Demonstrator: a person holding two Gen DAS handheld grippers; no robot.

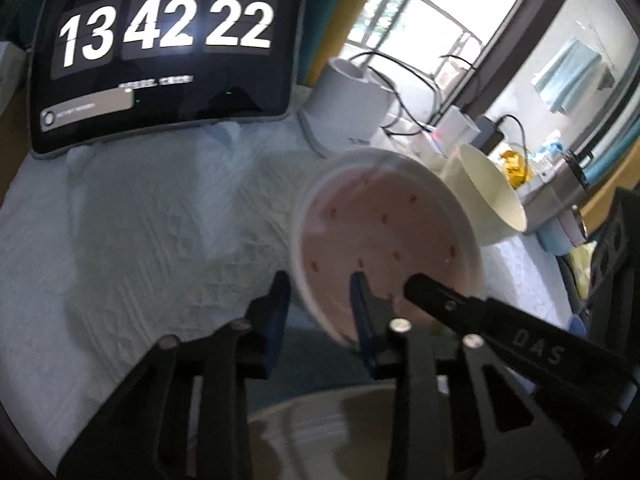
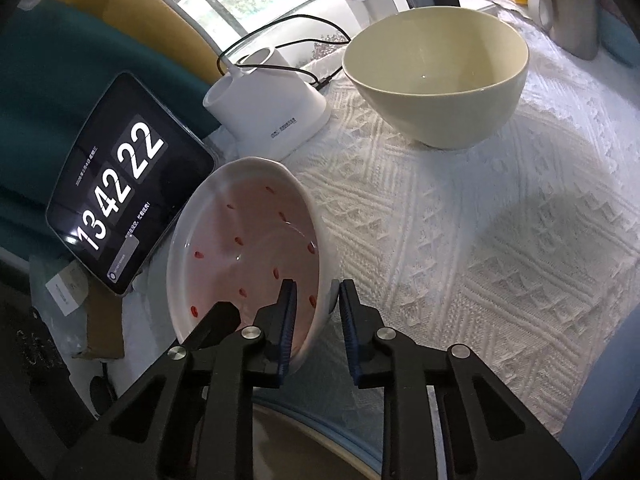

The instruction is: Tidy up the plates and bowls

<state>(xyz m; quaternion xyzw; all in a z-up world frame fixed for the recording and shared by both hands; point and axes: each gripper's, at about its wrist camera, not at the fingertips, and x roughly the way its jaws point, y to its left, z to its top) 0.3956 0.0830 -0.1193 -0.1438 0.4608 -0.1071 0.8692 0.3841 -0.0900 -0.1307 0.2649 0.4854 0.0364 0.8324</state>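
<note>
Your plate is tilted up off the table, both grippers' jaws clamped on its rim: left gripper, right gripper. The bowl stands apart, unsorted, so most remains. Open cloth lies right; tablet and lamp base crowd left

A tablet showing a flip clock reading 13 42 22 is propped at the far edge of a white textured tablecloth. Just beside it a white lamp base is set, with black cables run behind it toward white chargers. A cardboard box is seen below the tablet.
</note>
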